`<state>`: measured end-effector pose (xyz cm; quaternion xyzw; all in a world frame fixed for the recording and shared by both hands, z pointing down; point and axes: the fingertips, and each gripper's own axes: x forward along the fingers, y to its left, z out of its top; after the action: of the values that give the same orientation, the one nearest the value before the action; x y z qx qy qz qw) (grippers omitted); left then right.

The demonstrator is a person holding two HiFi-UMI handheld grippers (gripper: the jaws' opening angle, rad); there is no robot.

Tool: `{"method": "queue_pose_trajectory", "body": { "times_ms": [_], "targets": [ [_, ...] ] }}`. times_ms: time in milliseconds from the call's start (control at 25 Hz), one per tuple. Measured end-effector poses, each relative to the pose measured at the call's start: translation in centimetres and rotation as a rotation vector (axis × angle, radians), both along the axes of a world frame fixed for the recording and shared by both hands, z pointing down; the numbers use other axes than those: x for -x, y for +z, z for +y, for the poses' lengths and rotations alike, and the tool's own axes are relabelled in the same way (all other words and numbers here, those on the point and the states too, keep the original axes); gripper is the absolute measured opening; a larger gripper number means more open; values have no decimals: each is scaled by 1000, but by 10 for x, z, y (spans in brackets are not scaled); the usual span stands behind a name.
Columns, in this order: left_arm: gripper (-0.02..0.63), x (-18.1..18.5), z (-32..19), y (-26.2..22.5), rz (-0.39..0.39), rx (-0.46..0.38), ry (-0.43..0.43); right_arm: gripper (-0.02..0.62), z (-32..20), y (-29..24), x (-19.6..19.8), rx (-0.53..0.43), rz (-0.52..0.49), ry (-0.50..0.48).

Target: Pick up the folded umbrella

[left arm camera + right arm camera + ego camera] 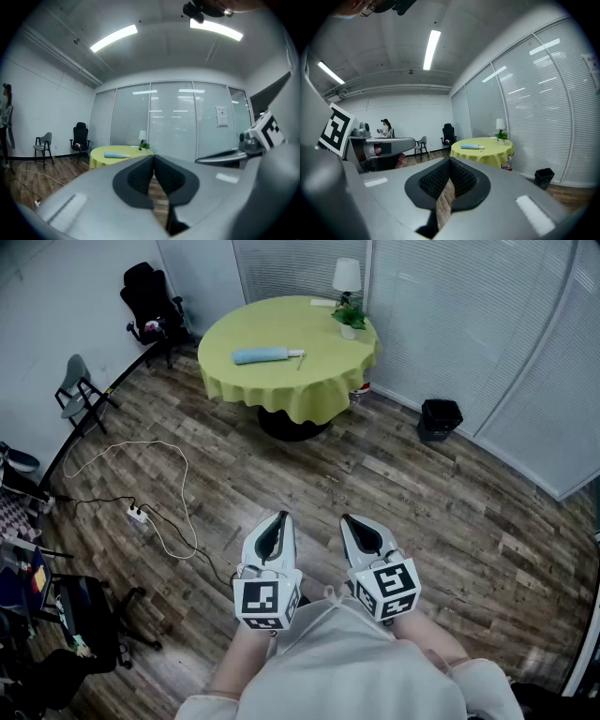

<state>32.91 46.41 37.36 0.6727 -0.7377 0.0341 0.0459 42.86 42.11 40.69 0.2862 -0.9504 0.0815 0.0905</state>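
Both claws sit low in the head view, just ahead of the person's body, side by side over the wooden floor (394,484). The left claw (280,517) has its jaws pressed together with nothing between them; the right claw (346,519) is likewise closed and empty. The folded umbrella (267,355), pale blue, lies well apart from them, ahead and a little to the left, on the round surface (281,390) draped in yellow-green cloth. Its long axis runs across the line of approach, handle end to the right, on the potted plant's (349,320) side. The left claw looks slightly better lined up; either must open first.
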Motion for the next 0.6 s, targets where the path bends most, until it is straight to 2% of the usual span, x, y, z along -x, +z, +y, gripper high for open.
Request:
{"method": "queue_pose_trajectory", "body": {
  "times_ms": [280,600],
  "targets": [
    [6,6,-16,14,9,25,-6,0,-14,12,5,41,0,-5],
    [6,31,-29,30,19,64,-32,0,-27,29,28,104,-21,-3]
  ]
}}
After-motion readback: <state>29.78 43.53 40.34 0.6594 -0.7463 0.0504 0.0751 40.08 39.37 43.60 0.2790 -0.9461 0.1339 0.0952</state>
